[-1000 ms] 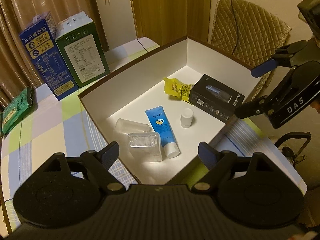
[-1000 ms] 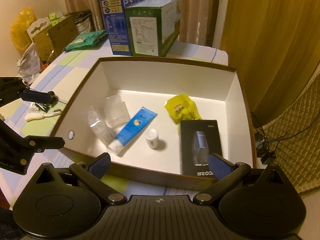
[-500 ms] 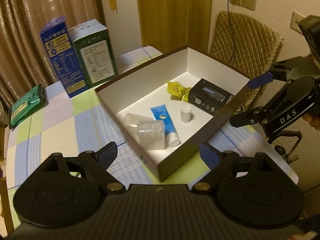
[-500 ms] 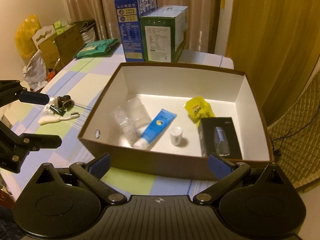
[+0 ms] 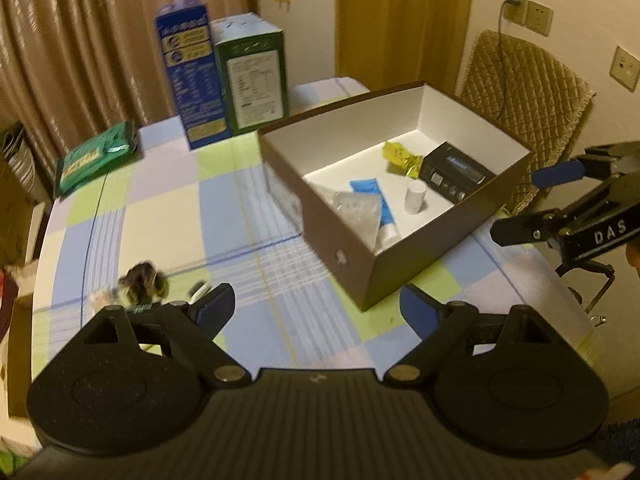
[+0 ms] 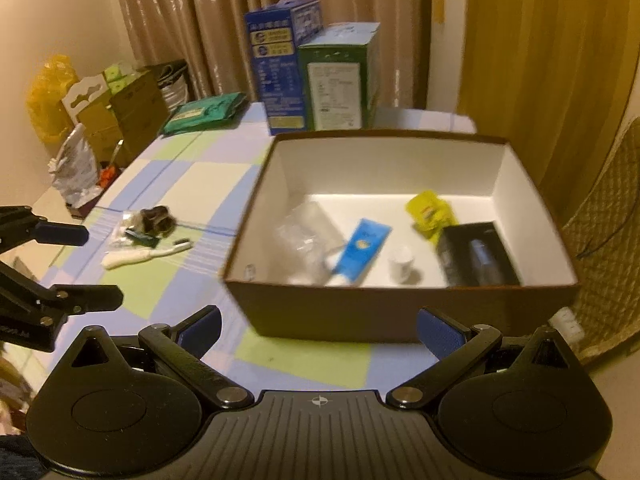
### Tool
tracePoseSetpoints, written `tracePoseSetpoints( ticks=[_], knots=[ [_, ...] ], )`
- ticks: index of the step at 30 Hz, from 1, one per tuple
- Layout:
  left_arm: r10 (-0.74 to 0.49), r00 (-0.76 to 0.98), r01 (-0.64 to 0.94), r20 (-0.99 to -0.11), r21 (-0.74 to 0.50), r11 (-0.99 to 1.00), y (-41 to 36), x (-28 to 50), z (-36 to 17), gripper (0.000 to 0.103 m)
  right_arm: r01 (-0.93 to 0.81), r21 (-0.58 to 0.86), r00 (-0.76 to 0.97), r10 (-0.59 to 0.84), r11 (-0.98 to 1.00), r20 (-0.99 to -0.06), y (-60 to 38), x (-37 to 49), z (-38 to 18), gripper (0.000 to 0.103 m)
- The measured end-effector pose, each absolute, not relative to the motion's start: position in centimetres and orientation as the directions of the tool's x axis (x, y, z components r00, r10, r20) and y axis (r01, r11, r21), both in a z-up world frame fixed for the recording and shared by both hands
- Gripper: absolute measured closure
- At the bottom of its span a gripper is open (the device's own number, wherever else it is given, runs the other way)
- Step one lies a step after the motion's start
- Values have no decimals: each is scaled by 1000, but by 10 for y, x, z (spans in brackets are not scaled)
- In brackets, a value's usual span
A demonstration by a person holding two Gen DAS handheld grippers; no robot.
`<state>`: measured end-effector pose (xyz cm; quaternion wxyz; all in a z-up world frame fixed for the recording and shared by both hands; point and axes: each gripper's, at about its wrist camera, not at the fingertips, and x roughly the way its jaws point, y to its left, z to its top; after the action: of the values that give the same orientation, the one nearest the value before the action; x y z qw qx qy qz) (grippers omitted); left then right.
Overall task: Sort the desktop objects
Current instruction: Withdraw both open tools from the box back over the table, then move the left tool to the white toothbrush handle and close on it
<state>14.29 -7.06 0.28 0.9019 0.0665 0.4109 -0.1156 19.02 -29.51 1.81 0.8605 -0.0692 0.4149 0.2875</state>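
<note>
White "DAS" lettering on right hand-held gripper (image 5: 560, 200), released; left hand-held gripper (image 5: 316, 308) released, empty.

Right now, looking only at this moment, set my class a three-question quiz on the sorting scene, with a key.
1. True or false: the blue tube lies inside the open box.
2. Which item is still out on the tablecloth? A) white toothbrush B) black carton C) yellow packet
3. Fill in: the left gripper and right gripper both stand ____, holding nothing.

Key: 1 true; 2 A; 3 open.
</note>
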Motion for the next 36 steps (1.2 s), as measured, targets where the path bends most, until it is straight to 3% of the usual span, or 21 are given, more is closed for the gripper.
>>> tracePoseSetpoints(
  ticks=[25,33,36],
  knots=[
    [-6,606,42,-795,25,999,81,110,-37,17,-662,175,355,510,729,-784,-144,164,-38,2],
    [-19,588,60,-808,20,998,114,121,-63,24,-634,176,358,488,753,-796,-110,166,-66,3],
    [-34,582,81,-813,16,997,120,131,-72,25,-624,168,373,480,763,-794,-99,171,-73,14]
  ],
)
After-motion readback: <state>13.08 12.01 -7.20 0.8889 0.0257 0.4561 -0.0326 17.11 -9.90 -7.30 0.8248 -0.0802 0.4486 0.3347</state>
